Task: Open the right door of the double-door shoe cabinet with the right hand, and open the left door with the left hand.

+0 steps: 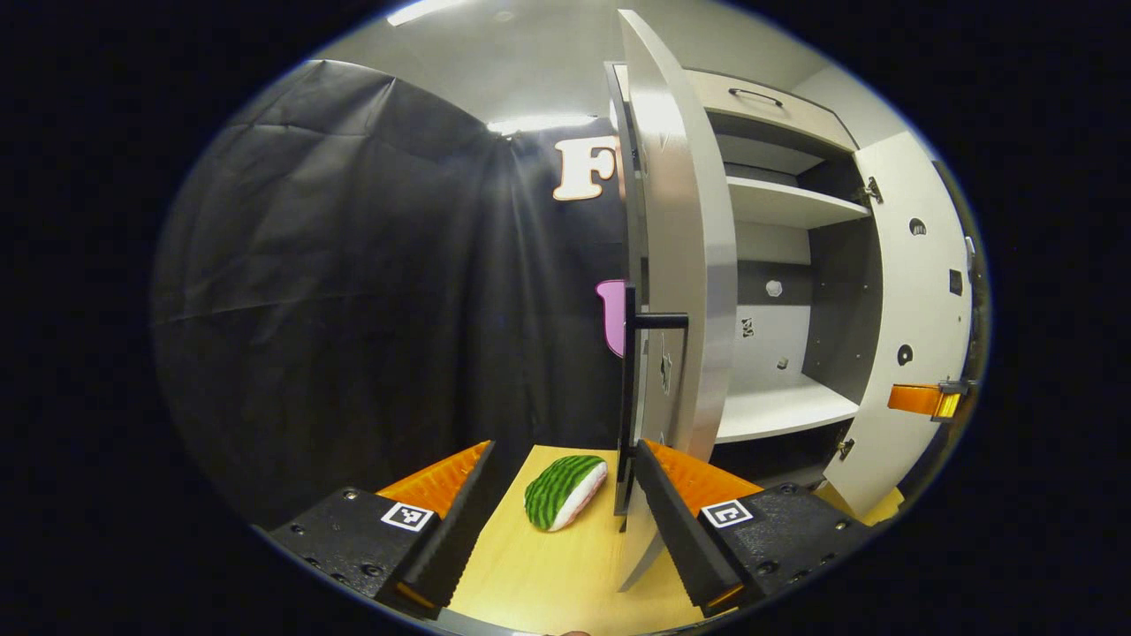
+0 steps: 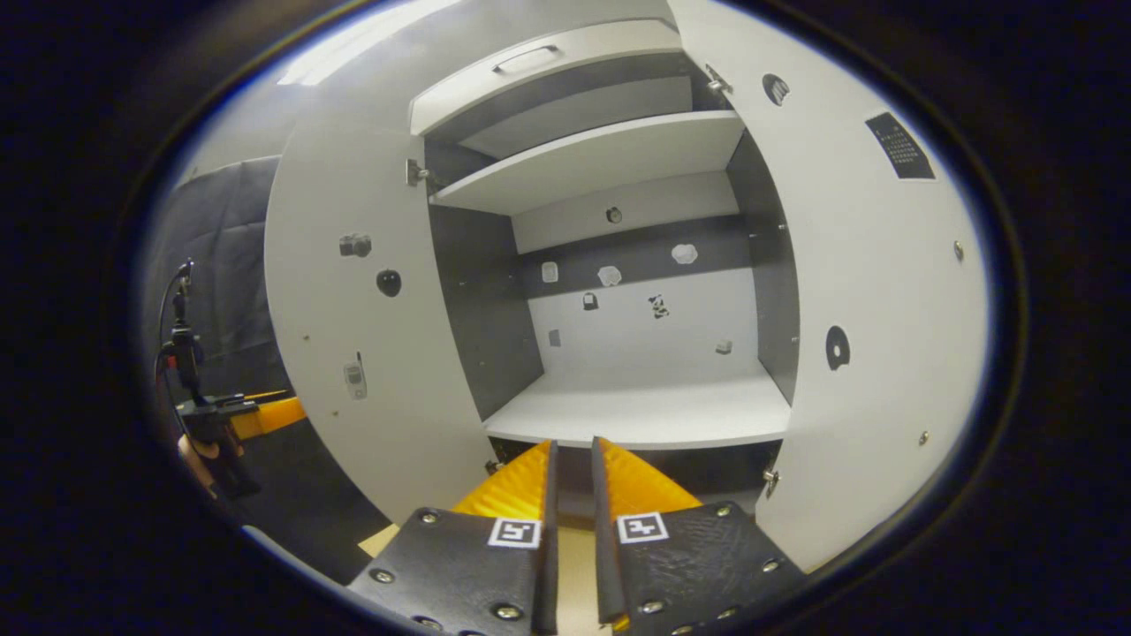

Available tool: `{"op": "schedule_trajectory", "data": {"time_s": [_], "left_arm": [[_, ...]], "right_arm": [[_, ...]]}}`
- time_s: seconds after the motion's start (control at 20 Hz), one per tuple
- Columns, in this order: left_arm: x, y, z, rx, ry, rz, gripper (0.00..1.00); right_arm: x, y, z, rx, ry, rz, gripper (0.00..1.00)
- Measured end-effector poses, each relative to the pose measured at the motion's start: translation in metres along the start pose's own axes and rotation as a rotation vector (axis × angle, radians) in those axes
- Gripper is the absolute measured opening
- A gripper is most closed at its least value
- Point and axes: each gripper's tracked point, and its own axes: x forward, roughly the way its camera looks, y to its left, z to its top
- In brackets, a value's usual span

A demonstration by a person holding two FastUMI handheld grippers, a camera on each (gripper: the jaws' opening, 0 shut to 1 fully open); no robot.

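The shoe cabinet [image 2: 636, 406] stands with both doors swung wide and its white shelves bare. In the left gripper view the left door [image 1: 685, 265] is seen almost edge-on, its black handle [image 1: 661, 321] sticking out. My left gripper [image 1: 565, 468] is open just below that handle, and the door's dark edge stands close against its right finger [image 1: 671, 503]. The right door [image 1: 914, 318] hangs open at the far side. In the right gripper view my right gripper [image 2: 573, 459] is shut with only a thin slit, holding nothing, in front of the lower shelf between the left door [image 2: 353, 309] and the right door [image 2: 884, 309].
A toy watermelon slice [image 1: 565, 492] lies on the wooden table [image 1: 565, 574] between the left gripper's fingers. A drawer [image 2: 530, 71] with a handle tops the cabinet. Small stickers dot its back wall. A hand holds the other gripper [image 2: 221, 415] at the far left.
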Motion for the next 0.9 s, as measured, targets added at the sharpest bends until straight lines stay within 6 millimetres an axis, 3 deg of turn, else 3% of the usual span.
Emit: {"op": "schedule_trajectory", "data": {"time_s": [0.05, 0.1, 0.15, 0.25, 0.35, 0.4, 0.5, 0.75, 0.8, 0.9], "left_arm": [[-0.004, 0.002, 0.001, -0.008, -0.001, 0.008, 0.95], [-0.008, 0.003, 0.003, -0.015, -0.001, 0.015, 0.95], [-0.013, 0.004, 0.005, -0.020, -0.006, 0.022, 0.95], [-0.023, 0.007, 0.008, -0.024, -0.012, 0.039, 0.94], [-0.031, 0.004, 0.014, -0.022, -0.022, 0.044, 0.94], [-0.035, 0.002, 0.017, -0.020, -0.028, 0.041, 0.93], [-0.039, -0.008, 0.024, -0.022, -0.041, 0.024, 0.88], [-0.044, -0.053, 0.051, -0.015, -0.093, -0.089, 0.88], [-0.043, -0.065, 0.057, -0.010, -0.107, -0.116, 0.93], [-0.041, -0.088, 0.068, -0.010, -0.133, -0.175, 0.88]], "right_arm": [[0.002, 0.000, 0.002, -0.001, -0.007, -0.006, 0.28], [0.003, -0.002, 0.004, -0.005, -0.013, -0.010, 0.24], [0.003, -0.003, 0.006, -0.009, -0.023, -0.013, 0.45], [0.006, -0.002, 0.008, -0.016, -0.037, -0.011, 0.52], [0.012, -0.002, 0.011, -0.030, -0.049, -0.016, 0.79], [0.011, -0.001, 0.012, -0.040, -0.056, -0.019, 0.75], [0.009, -0.003, 0.014, -0.068, -0.069, -0.036, 0.98], [-0.005, -0.018, 0.033, -0.131, -0.128, -0.121, 0.98], [-0.010, -0.022, 0.038, -0.144, -0.142, -0.141, 0.98], [-0.021, -0.029, 0.050, -0.169, -0.167, -0.173, 0.98]]}}
